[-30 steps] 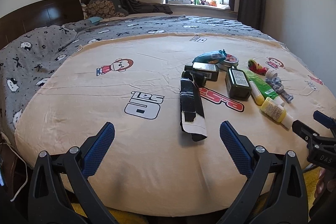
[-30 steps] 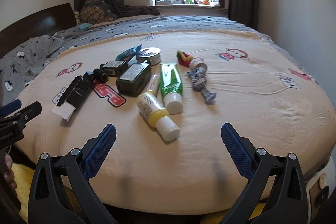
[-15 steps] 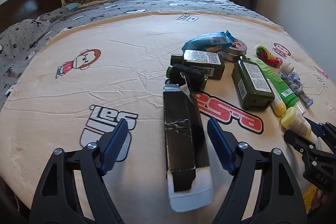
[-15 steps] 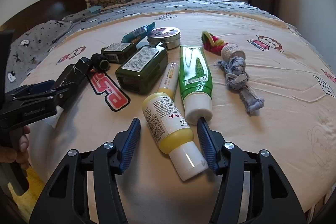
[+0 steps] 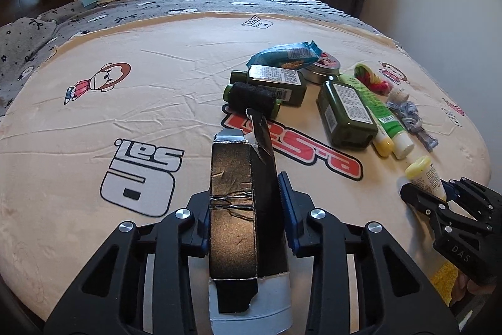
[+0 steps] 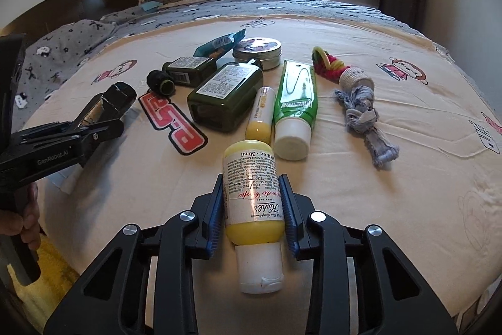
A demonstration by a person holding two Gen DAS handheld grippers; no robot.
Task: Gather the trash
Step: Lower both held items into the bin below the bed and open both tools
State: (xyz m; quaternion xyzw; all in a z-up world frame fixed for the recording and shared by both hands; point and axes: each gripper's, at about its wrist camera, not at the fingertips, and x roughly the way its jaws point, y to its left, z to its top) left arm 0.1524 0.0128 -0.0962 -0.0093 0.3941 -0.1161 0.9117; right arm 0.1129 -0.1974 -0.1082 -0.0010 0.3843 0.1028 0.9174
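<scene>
Both tools are matte black plastic. The left gripper [image 5: 248, 218] and right gripper [image 6: 252, 215] have ribbed blue pads [image 6: 216, 211] and round silver screws on the finger arms. White lettering reads "GenRobot.AI" and "DAS". Bare fingers [image 6: 26, 228] show on the left handle.

On the blanket [image 6: 392, 209], the carton [image 5: 238, 209] lies left, the bottles [image 6: 226, 93] mid-cluster with the tin [image 6: 258, 51] behind, the tube [image 6: 296, 102] and rope toy [image 6: 360, 102] right.
</scene>
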